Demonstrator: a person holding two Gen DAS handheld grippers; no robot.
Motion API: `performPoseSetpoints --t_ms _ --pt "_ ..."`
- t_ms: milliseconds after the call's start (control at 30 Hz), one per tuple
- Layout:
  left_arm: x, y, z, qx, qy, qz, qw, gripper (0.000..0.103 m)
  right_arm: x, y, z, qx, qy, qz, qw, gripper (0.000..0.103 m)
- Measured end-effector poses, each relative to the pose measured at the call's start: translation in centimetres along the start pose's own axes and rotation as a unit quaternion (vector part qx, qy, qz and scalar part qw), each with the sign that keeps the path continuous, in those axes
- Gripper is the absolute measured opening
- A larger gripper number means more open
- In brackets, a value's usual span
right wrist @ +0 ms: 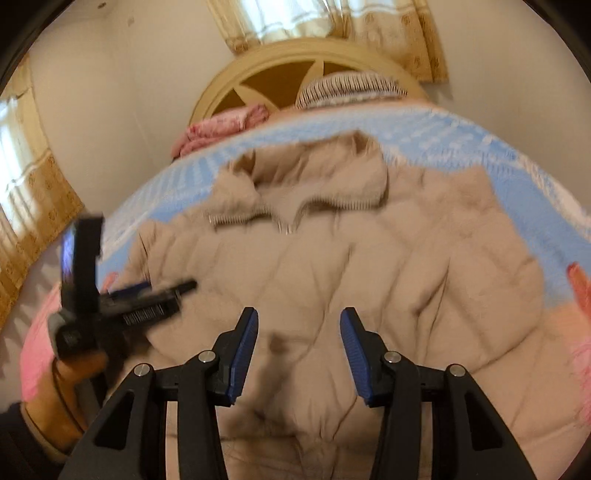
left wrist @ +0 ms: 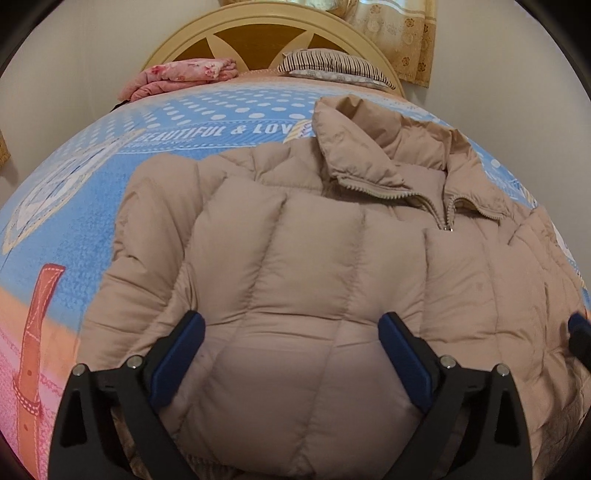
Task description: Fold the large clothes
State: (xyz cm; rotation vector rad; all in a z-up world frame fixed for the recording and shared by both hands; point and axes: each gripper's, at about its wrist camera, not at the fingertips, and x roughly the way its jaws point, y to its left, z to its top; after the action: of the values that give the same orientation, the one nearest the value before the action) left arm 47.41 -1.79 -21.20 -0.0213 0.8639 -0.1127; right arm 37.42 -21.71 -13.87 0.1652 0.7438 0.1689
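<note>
A beige quilted puffer jacket lies front-up on the bed, its collar toward the headboard and the zipper open at the neck. My left gripper stands wide open low over the jacket's left side; a puffy panel bulges between its blue pads without being pinched. In the blurred right wrist view my right gripper hovers over the jacket near its lower middle, jaws partly apart with nothing held. The left gripper shows there at the left, held by a person's hand.
The bed has a blue dotted sheet with a pink and orange band near me. A folded pink floral blanket and a striped pillow lie by the round wooden headboard. Curtains hang behind.
</note>
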Motion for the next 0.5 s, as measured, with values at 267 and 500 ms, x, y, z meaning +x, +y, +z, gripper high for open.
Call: performPoseSetpoints --t_ms 267,500 --pt "-0.1 0.0 -0.1 0.001 -0.003 0.001 1.0000 0.099 4.0 -1.3 -1.4 -0.021 0.054 -0.005 0.998 0.047" --pt "-0.6 -0.2 0.1 0.009 0.002 0.008 0.9999 0.099 4.3 -1.6 -1.9 -0.017 0.053 -0.002 0.998 0.047"
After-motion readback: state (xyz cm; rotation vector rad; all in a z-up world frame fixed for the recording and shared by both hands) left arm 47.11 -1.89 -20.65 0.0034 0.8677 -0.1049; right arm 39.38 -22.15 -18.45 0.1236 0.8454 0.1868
